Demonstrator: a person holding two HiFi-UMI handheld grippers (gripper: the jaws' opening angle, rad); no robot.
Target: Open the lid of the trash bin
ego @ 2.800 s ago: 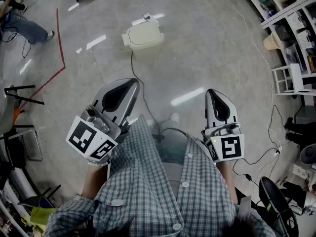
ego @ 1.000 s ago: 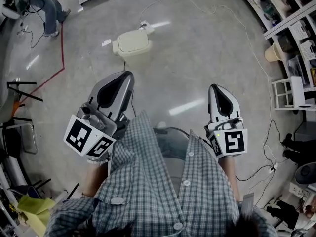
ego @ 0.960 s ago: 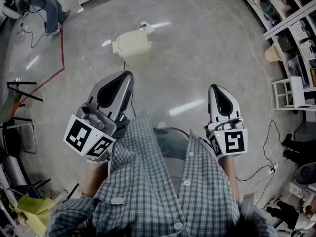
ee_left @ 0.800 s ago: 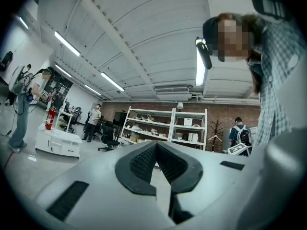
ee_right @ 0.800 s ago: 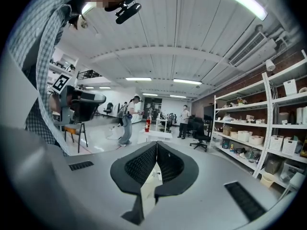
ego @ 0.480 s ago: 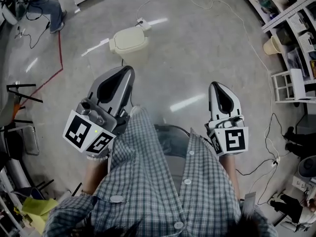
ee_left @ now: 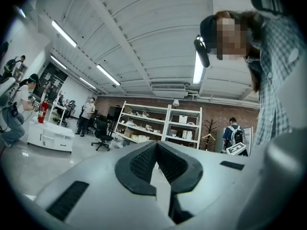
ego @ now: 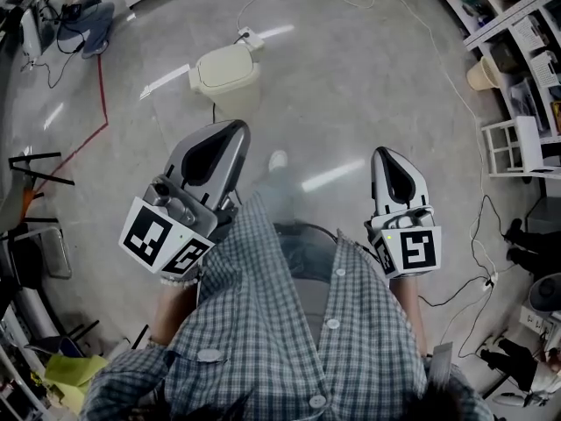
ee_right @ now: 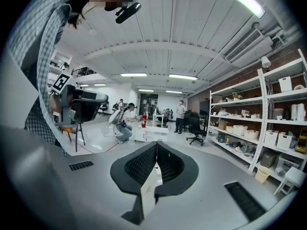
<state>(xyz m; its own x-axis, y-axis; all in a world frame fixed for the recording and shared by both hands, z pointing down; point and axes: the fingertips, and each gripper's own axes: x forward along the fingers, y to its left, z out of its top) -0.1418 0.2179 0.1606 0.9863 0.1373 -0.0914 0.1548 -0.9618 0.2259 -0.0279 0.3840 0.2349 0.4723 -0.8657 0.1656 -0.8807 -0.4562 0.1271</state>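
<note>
The cream trash bin (ego: 228, 68) stands on the floor ahead of me with its lid down, seen only in the head view. My left gripper (ego: 235, 131) is held at waist height, short of the bin and pointing toward it. Its jaws are shut with nothing between them, and in the left gripper view the left gripper (ee_left: 156, 144) points up at the ceiling and shelves. My right gripper (ego: 385, 155) hangs further right, well away from the bin. The right gripper (ee_right: 156, 143) is also shut and holds nothing.
A black cable (ego: 213, 112) runs from the bin toward my feet. A white cable and power strip (ego: 244, 35) lie behind the bin. A red floor line (ego: 98, 95) is at left, a black chair (ego: 35, 235) at far left, shelves and a white stool (ego: 517, 147) at right.
I have stepped forward: a shoe now shows between the grippers. The left gripper has shifted slightly right, toward the bin. Both grippers stay shut.
</note>
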